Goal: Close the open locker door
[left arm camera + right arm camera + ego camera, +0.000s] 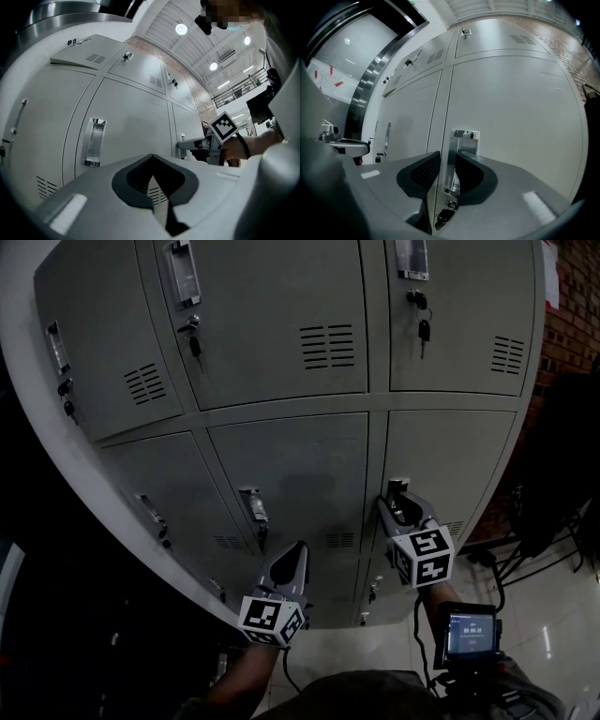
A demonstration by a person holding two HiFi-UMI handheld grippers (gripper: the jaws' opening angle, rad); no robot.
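Observation:
The grey locker door at the lower right of the bank looks nearly flush with its frame. Its bright metal handle stands at the door's left edge. My right gripper straddles that handle, its dark pads closed against the handle and the door's edge. My left gripper is shut and holds nothing. It hovers in front of the middle locker, below and right of that locker's handle.
Keys hang from the upper lockers' locks. A brick wall and dark furniture with cables stand to the right. A small screen device sits by my right arm, above a pale floor.

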